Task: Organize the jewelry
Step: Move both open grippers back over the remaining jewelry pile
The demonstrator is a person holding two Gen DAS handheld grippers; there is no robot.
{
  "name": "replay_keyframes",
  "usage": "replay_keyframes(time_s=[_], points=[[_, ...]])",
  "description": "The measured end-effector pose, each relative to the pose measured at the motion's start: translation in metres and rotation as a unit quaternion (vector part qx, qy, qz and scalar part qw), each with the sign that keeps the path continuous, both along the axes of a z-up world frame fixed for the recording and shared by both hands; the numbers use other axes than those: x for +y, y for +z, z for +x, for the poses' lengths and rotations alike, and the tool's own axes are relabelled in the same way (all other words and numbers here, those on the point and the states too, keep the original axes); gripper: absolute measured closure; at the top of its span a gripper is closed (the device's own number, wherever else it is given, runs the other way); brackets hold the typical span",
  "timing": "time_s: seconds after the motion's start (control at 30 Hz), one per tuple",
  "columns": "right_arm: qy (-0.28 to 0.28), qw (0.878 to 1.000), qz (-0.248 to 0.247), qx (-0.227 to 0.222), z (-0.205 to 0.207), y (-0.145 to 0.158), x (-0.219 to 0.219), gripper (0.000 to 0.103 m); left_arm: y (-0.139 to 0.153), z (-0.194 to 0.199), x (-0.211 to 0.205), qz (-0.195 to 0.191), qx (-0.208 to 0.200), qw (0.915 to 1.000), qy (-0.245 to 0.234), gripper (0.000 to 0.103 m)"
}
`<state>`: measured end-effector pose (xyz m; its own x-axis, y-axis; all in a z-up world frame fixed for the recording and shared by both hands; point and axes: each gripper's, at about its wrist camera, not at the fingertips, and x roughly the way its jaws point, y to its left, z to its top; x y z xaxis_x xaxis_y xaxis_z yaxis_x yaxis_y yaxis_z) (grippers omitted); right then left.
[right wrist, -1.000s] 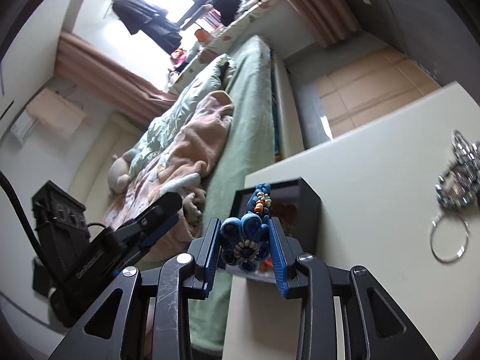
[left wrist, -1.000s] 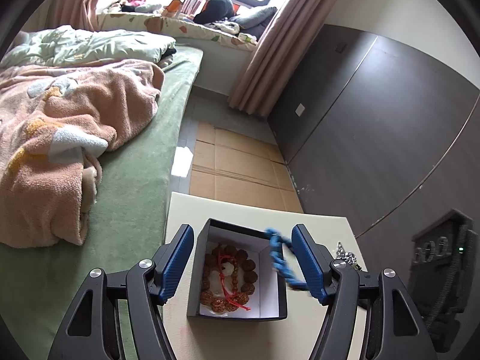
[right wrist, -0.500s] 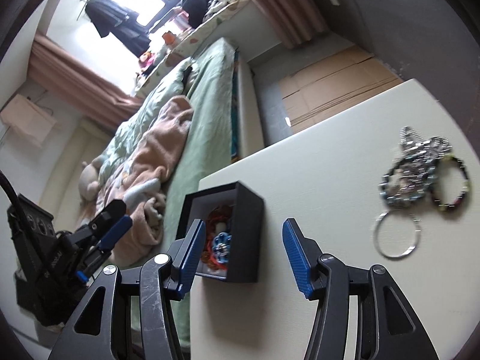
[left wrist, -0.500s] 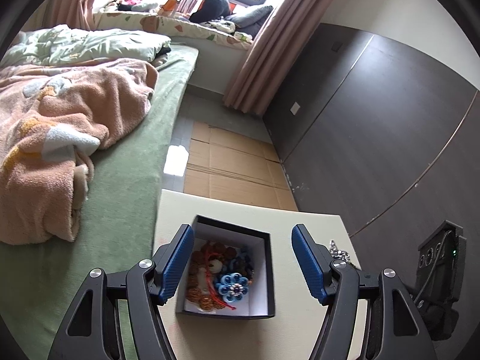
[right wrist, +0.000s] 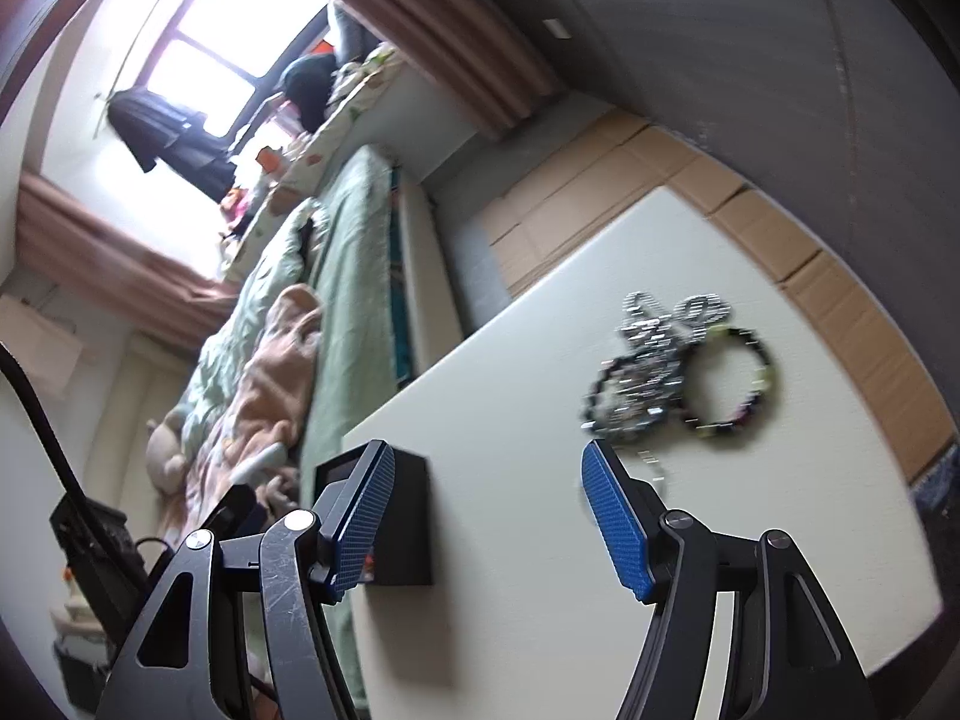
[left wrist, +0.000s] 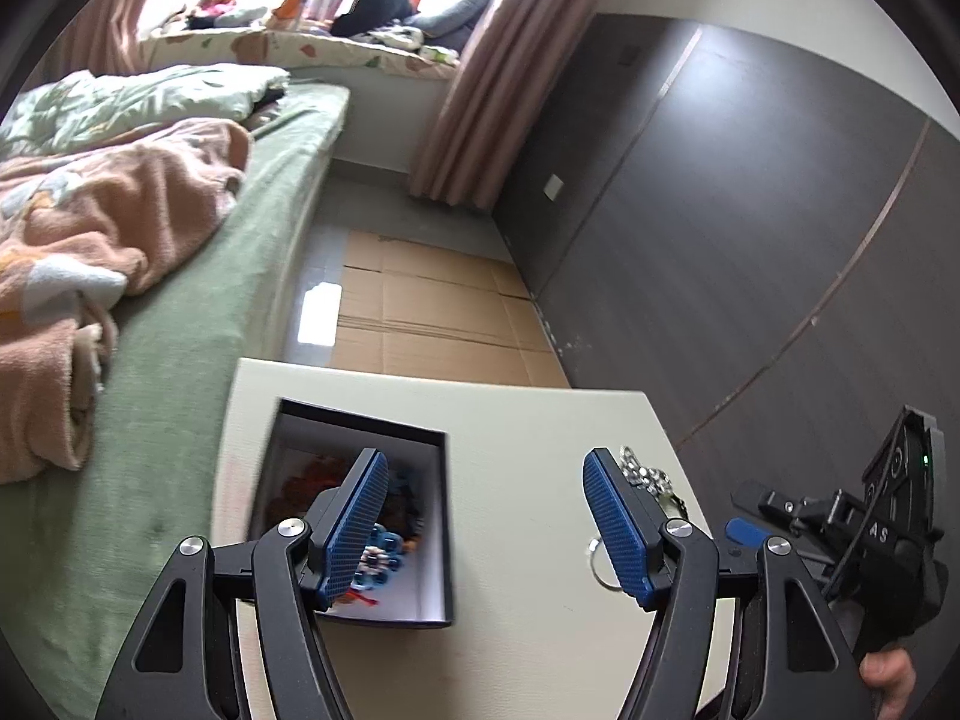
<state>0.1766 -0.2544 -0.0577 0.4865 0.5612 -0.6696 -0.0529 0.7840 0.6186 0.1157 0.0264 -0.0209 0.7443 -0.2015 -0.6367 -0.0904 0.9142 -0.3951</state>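
black box holds blue flower piece; bracelets outside

Bare table between box and bracelets

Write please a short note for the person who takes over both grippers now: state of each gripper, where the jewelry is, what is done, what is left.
Left gripper: open, empty, above the table beside the box.
Right gripper: jaws opening, nothing between them, facing the loose pile.
Box: open, at the table's bed-side edge. Inside lie a blue flower piece and brown beads with red cord.
Done: those pieces are in the box.
Left: the silver chains, the dark bead bracelet and a thin ring lie on the table, touching or overlapping. Move them into the box; the right gripper looks closer.
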Motion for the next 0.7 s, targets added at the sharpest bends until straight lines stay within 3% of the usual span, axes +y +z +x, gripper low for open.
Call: replay_keyframes(time_s=[0.7], points=[[-0.056,0.996,-0.038,0.049,0.005,-0.008,-0.077,0.037,-0.038,0.03,-0.109,0.045,0.04,0.9938,-0.093,0.034]])
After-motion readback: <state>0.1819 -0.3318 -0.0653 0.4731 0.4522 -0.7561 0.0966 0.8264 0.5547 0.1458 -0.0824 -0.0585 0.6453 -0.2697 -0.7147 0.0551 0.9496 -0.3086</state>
